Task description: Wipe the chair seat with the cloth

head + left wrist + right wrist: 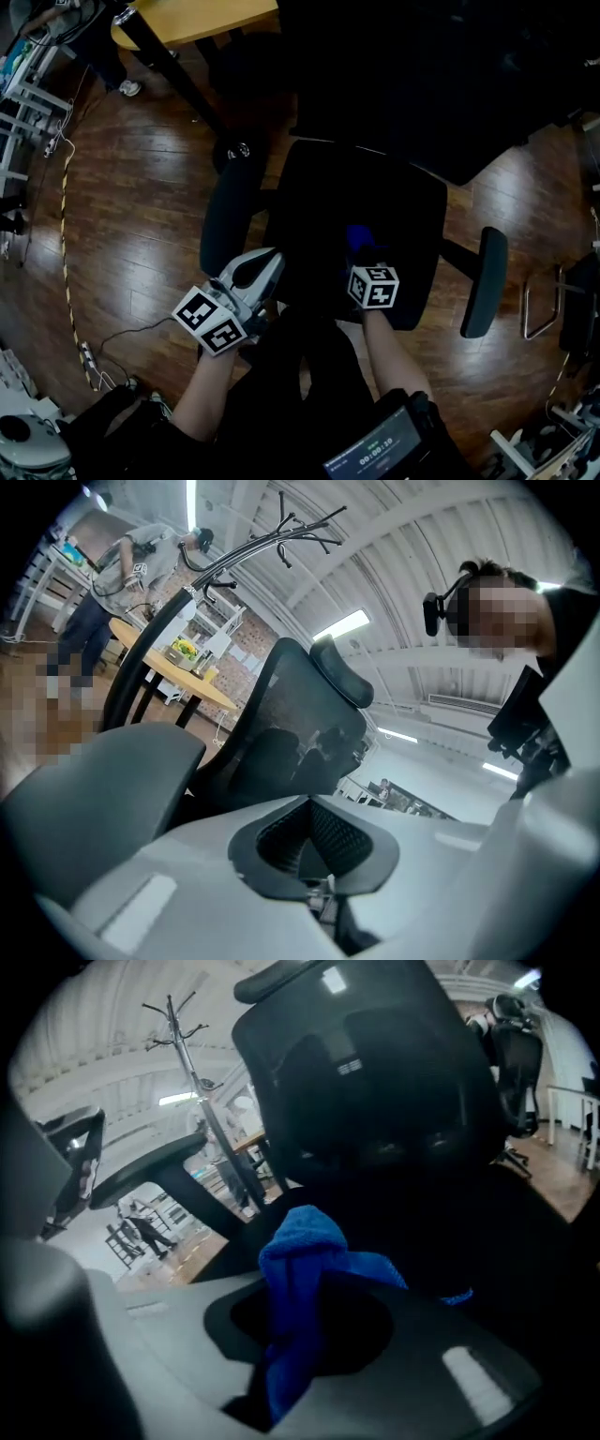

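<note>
A black office chair stands below me, its seat [375, 202] dark and flat. My right gripper [362, 247] hangs over the seat's front part, shut on a blue cloth [358, 236]. In the right gripper view the cloth [298, 1265] bunches up between the jaws, in front of the chair's backrest [375, 1082]. My left gripper [267, 265] is at the seat's front left corner, next to the left armrest [228, 211], jaws together and holding nothing. In its own view the left gripper [319, 860] points up at the backrest [286, 733].
The right armrest [485, 281] sticks out over the wood floor. A wooden table [202, 19] with a black leg stands at the back left, with a person [112, 574] beside it. A cable [66, 234] runs along the floor at left. A metal frame [542, 300] stands at right.
</note>
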Available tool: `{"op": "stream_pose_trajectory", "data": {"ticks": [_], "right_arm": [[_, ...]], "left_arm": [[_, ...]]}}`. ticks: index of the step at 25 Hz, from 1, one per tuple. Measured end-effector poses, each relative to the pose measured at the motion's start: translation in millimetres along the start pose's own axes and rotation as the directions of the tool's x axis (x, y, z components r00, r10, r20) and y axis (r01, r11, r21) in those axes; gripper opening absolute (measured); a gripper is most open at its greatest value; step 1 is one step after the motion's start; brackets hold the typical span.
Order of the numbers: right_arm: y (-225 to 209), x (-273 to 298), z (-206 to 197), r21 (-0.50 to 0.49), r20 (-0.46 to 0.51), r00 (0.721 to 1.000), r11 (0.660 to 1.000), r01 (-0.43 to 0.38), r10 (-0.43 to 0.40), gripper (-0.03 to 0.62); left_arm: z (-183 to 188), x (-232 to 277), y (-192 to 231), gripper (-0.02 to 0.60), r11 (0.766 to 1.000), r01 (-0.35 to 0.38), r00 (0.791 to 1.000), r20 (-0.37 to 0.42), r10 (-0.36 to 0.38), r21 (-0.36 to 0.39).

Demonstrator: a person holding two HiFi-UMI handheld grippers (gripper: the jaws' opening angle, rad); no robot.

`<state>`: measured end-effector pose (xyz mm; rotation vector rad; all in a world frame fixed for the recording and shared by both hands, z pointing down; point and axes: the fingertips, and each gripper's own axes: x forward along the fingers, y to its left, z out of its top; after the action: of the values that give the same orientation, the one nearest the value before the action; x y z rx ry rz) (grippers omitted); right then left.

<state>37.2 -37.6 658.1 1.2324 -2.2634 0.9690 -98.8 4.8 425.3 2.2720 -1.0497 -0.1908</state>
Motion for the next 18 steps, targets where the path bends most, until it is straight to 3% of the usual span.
{"op": "stream_pose_trajectory", "data": {"ticks": [5, 8, 12, 18], "right_arm": [[134.0, 66.2, -20.4, -0.011, -0.119, 0.966, 0.973, -0.231, 0.228, 0.061], [166.4, 80.6, -33.6, -0.043, -0.167, 0.955, 0.966, -0.255, 0.245, 0.061], [135.4, 73.8, -38.2, -0.057, -0.135, 0.979, 0.985, -0.165, 0.156, 0.061], [22.8, 19.7, -49.2, -0.020, -0.125, 0.991, 0.999, 0.042, -0.044, 0.060]], "left_arm": [[6.0, -4.9, 4.8, 0.002, 1.000, -0.017, 1.000, 0.020, 0.018, -0.009], [8.6, -9.8, 6.3, 0.002, 0.999, -0.033, 0.999, 0.036, 0.033, -0.018], [12.7, -12.0, 9.6, 0.002, 0.998, -0.042, 0.997, 0.061, 0.045, -0.036], [16.3, -9.0, 4.9, 0.002, 0.998, 0.011, 0.999, 0.050, -0.008, -0.054]]}}
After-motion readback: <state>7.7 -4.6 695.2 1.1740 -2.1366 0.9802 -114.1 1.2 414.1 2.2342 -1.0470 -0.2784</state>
